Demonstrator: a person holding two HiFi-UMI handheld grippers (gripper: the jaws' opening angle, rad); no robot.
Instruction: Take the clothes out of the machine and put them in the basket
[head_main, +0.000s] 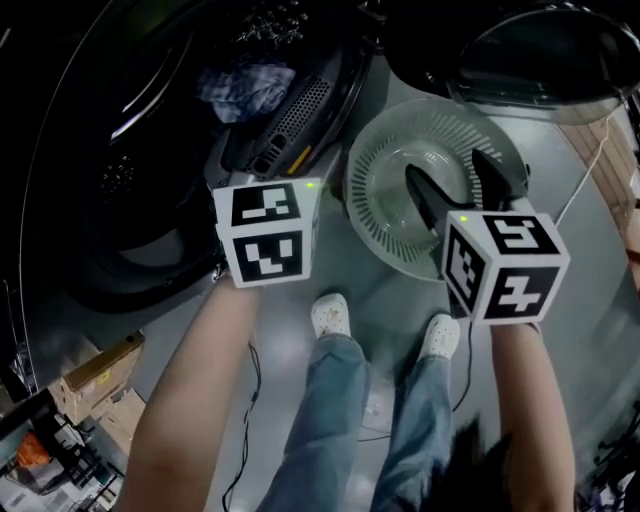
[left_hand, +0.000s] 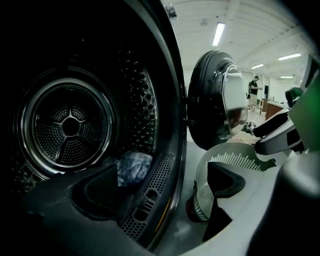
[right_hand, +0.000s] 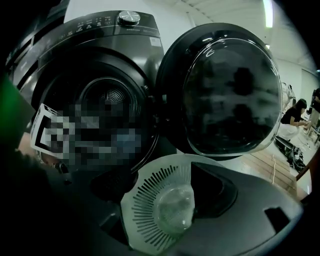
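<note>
A crumpled blue-and-white cloth (head_main: 245, 88) lies at the front of the dark drum (left_hand: 70, 125), just behind the perforated lip. It also shows in the left gripper view as the cloth (left_hand: 132, 166). My left gripper (left_hand: 160, 200) points at the drum's opening, open, with nothing between its jaws; the cloth is a little beyond them. The round pale-green basket (head_main: 372, 215) stands on the floor to the right of the machine. My right gripper (head_main: 446, 165) hangs over it, open and empty, and the basket (right_hand: 150, 200) shows between its jaws.
The machine's round glass door (right_hand: 230, 95) stands swung open to the right, behind the basket. The person's legs and white shoes (head_main: 330, 315) are below the grippers. Cardboard boxes (head_main: 100, 370) sit at lower left, and a cable (head_main: 250, 400) runs over the floor.
</note>
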